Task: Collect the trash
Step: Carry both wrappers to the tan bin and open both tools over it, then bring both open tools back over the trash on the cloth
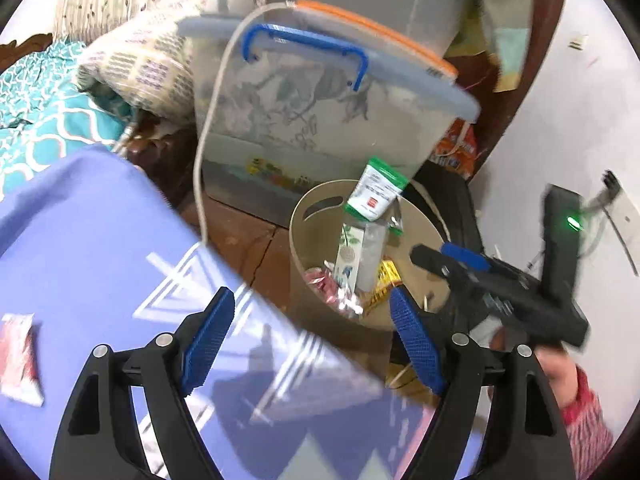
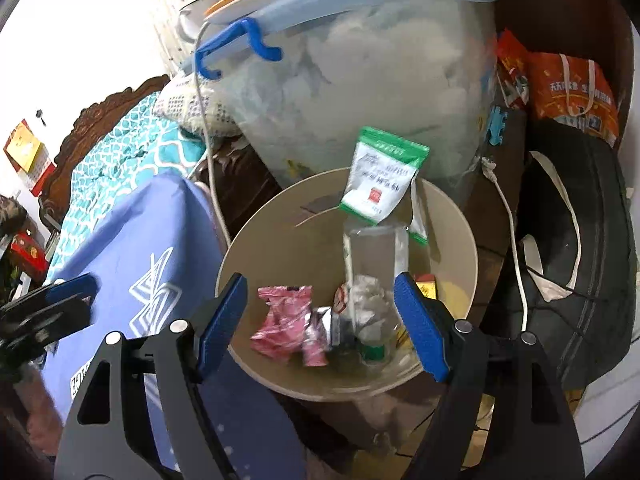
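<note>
Your green-and-white packet [image 2: 380, 176] sits at the far rim of the beige bin [image 2: 256, 248] (pink wrappers [image 2: 286, 326] lie inside). Behind the bin stands a clear storage tub [image 2: 360, 92]; left of it, the blue tabletop [image 1: 100, 240]. Your left gripper [image 1: 310, 344] and right gripper [image 2: 320, 328] both gape apart, holding nothing.

Home bedroom: carved bed headboard [image 2: 108, 116] (teal bedspread [image 1: 48, 120]), pillow [image 1: 140, 68].

Open mouth of the bin [image 2: 256, 240] is reachable from above and from the near side. Its far side is walled by a storage box [image 2: 400, 80], its left by a blue cloth [image 2: 132, 240], its right by a dark bag [image 2: 580, 260]. A sachet [image 2: 380, 176] and upright clear bottle [image 2: 372, 264] occupy the bin's middle.
</note>
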The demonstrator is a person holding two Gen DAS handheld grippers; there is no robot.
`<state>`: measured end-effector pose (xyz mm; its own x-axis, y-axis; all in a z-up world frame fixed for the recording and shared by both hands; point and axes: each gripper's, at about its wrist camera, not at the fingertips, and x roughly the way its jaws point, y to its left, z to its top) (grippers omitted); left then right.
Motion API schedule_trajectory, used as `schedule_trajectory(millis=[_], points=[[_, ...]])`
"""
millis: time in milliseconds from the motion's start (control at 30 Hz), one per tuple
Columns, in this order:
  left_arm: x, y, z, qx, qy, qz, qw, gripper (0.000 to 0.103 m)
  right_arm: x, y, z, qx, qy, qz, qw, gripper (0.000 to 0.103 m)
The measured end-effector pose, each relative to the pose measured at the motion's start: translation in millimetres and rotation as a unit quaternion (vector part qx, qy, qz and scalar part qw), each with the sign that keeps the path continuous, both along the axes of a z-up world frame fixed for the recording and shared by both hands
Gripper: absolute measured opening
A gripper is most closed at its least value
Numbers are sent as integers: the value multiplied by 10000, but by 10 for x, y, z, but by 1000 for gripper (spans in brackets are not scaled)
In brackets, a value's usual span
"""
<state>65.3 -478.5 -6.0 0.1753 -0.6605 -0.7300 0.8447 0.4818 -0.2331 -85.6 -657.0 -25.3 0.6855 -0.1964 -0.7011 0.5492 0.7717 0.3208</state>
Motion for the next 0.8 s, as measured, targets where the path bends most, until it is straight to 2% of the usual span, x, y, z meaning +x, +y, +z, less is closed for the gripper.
schedule_trajectory(millis=[133, 200, 367, 467, 500, 567, 633, 700, 800], points=[[-142, 698, 77, -65, -146, 49, 9999, 76, -67, 179, 143, -61, -40, -49, 10000, 76], [-186, 1034, 74, -44, -203, 131, 9997, 76, -86, 274, 269, 76, -171, 11, 9998, 76], [-259, 2148, 86, 49, -413, 622, 9972, 76, 167, 951, 623, -142, -424, 826, 9956, 74], [-194, 2924, 64, 181, -384, 1294, 9907, 75, 477, 1530, 692, -189, -432, 1527, 9871, 61], [-141, 3288, 63, 203, -339, 1668, 9852, 75, 604, 1743, 686, -135, -403, 1799, 9828, 54], [-78, 3769, 95, 217, -337, 2180, 9751, 73, 867, 2200, 649, -28, -319, 2363, 9712, 48], [42, 4368, 127, 277, -376, 2860, 9571, 73, 1149, 2716, 594, 113, -232, 2918, 9561, 47], [214, 4866, 123, 521, -389, 3518, 9338, 73, 1422, 3247, 541, 299, -154, 3422, 9390, 47], [478, 5398, 98, 786, -380, 4115, 9072, 75, 1787, 4028, 496, 522, -101, 4007, 9147, 49]])
